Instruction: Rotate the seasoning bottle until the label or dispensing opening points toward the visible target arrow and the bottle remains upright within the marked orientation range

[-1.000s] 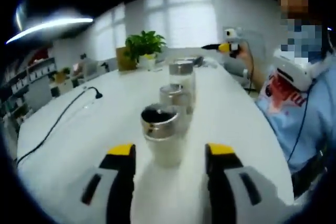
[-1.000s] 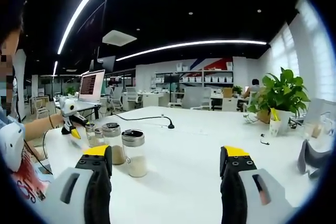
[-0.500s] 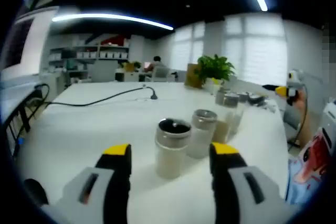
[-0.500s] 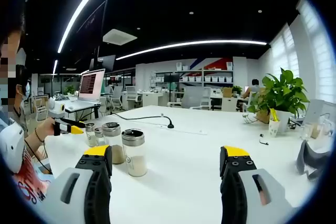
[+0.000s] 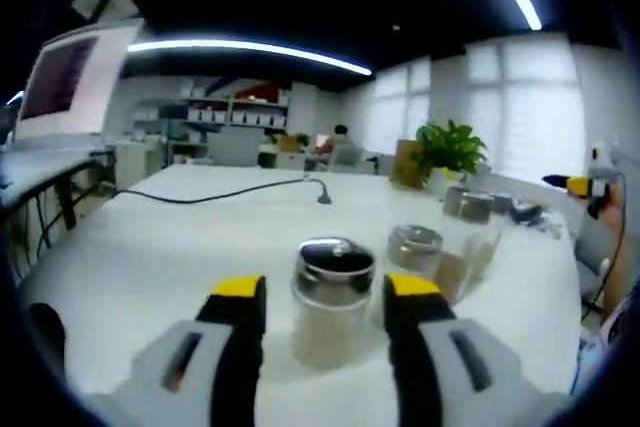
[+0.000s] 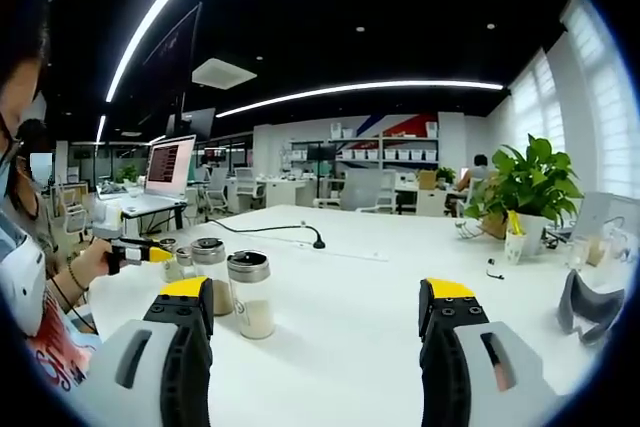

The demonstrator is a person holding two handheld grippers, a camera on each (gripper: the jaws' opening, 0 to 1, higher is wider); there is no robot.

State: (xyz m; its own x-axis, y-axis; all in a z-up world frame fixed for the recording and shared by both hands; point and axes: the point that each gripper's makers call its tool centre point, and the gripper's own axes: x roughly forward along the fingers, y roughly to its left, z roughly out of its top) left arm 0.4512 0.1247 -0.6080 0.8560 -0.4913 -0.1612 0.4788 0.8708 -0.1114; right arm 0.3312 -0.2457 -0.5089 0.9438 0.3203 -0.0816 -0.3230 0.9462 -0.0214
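Three seasoning bottles with silver lids stand upright in a row on the white table (image 6: 360, 277). In the left gripper view the nearest bottle (image 5: 332, 319), holding pale powder, sits between my yellow-tipped jaws. My left gripper (image 5: 326, 289) is open, its jaws close on either side of that bottle without clearly touching it. In the right gripper view, that same small bottle (image 6: 177, 260) is the farthest, with the left gripper (image 6: 135, 252) beside it. My right gripper (image 6: 318, 297) is open and holds nothing. The closest bottle (image 6: 250, 294) stands ahead of its left jaw.
Behind the nearest bottle stand the second bottle (image 5: 414, 257) and the third bottle (image 5: 468, 222). A black cable (image 5: 230, 194) crosses the table. A potted plant (image 6: 525, 182) and a paper cup (image 6: 513, 244) stand far right, with a dark object (image 6: 582, 299) near them. A person's arm (image 6: 85, 262) holds the left gripper.
The left gripper has swung around and come closer to the end bottle, and its jaws have narrowed a little around it. The right gripper has hardly moved.
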